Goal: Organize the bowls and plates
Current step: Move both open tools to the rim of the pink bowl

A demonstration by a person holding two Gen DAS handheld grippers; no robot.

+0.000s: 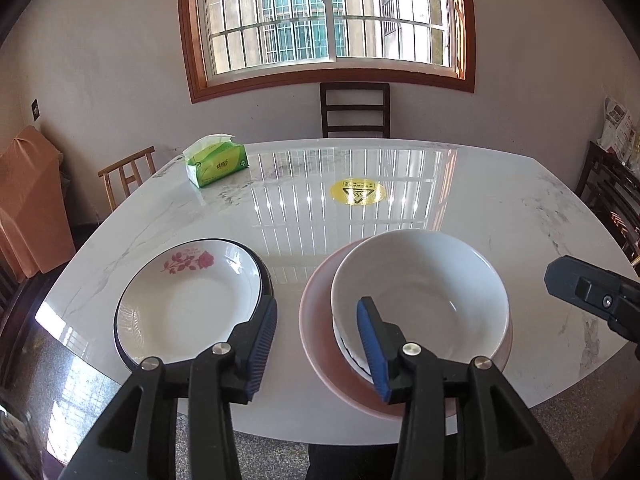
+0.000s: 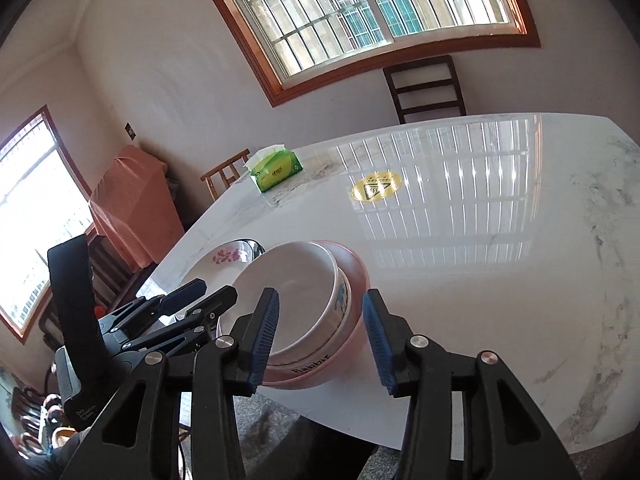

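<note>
A white bowl (image 1: 420, 292) sits nested in a pink bowl (image 1: 320, 344) near the table's front edge. To its left a white plate with a rose print (image 1: 188, 300) rests on a dark-rimmed plate. My left gripper (image 1: 318, 344) is open and empty, its fingers between the plate stack and the bowls. In the right wrist view my right gripper (image 2: 320, 340) is open and empty just in front of the white bowl (image 2: 288, 300) and pink bowl (image 2: 352, 344). The rose plate (image 2: 228, 256) lies behind. The left gripper (image 2: 192, 304) shows at left.
The white marble table (image 1: 400, 200) carries a green tissue box (image 1: 218, 164) at the far left and a yellow sticker (image 1: 358, 192) in the middle. Chairs stand around the table, a dark one (image 1: 355, 110) under the window. The right gripper's body (image 1: 592, 292) shows at right.
</note>
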